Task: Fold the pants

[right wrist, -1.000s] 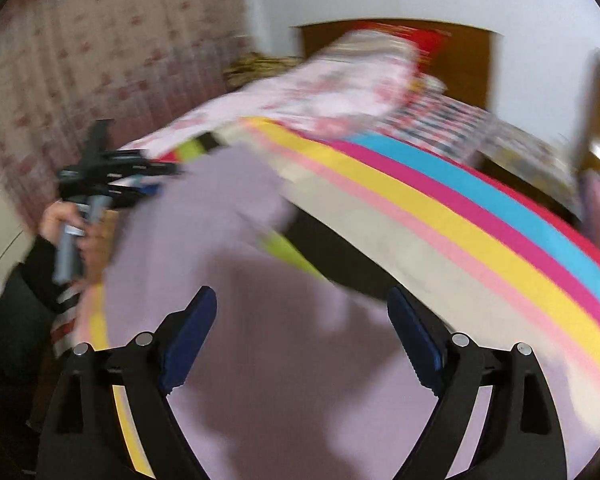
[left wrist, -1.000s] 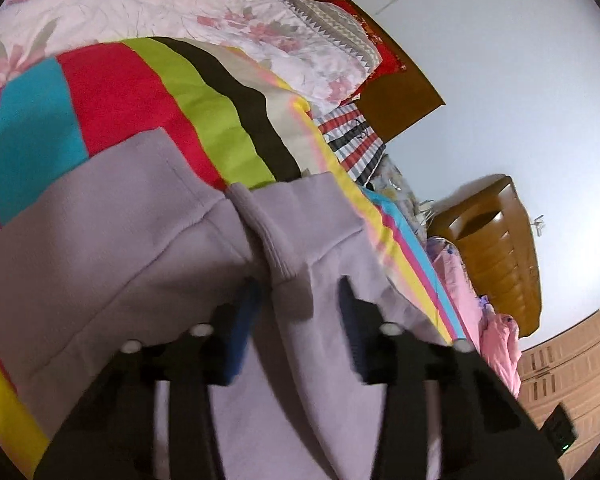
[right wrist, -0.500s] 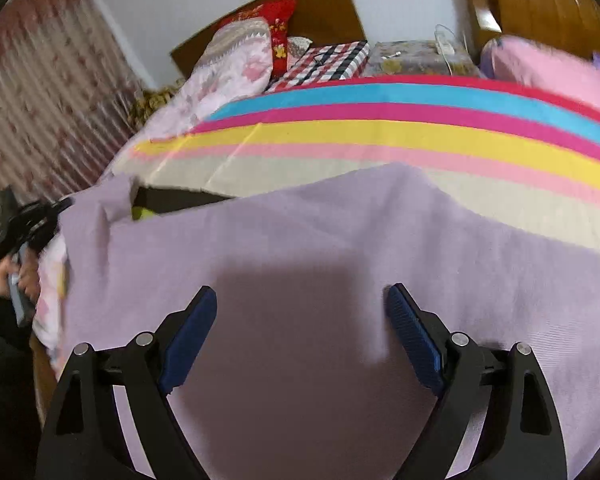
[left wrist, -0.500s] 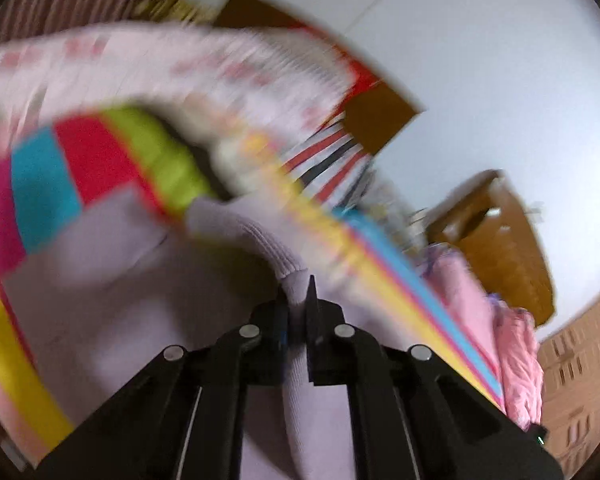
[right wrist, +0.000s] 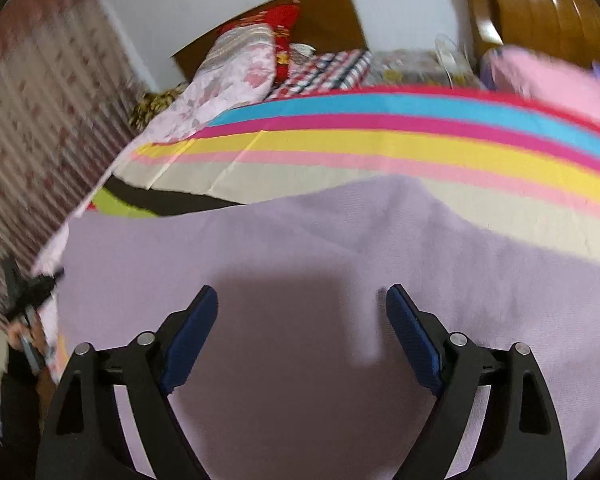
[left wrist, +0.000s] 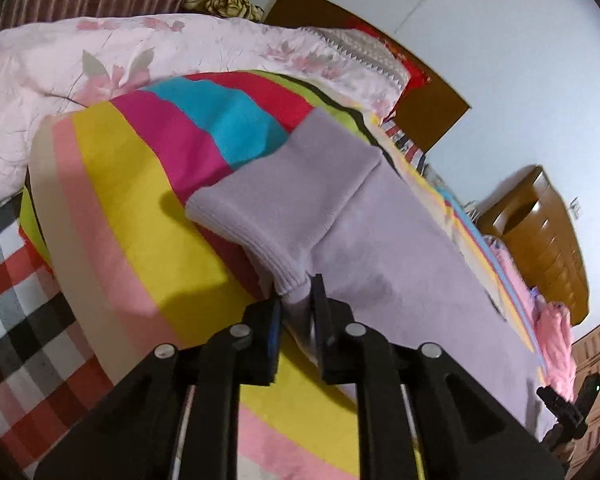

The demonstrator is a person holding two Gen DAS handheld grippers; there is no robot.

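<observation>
Pinching the ribbed cuff [left wrist: 288, 280] of the pants [left wrist: 400, 264], the left gripper [left wrist: 296, 320] has its fingers just easing apart, cloth between them, likely to drag the leg flat. Pants lie on the bed [right wrist: 340, 144]. Right gripper [right wrist: 300, 320] hovers above, fingers spread.

open striped blanket [left wrist: 132, 216] left of pants [left wrist: 400, 264], rumpled floral quilt [left wrist: 112, 60] blocking beyond

Pants [right wrist: 340, 264] cut off at bottom edge — curtain [right wrist: 32, 128] blurred.
</observation>
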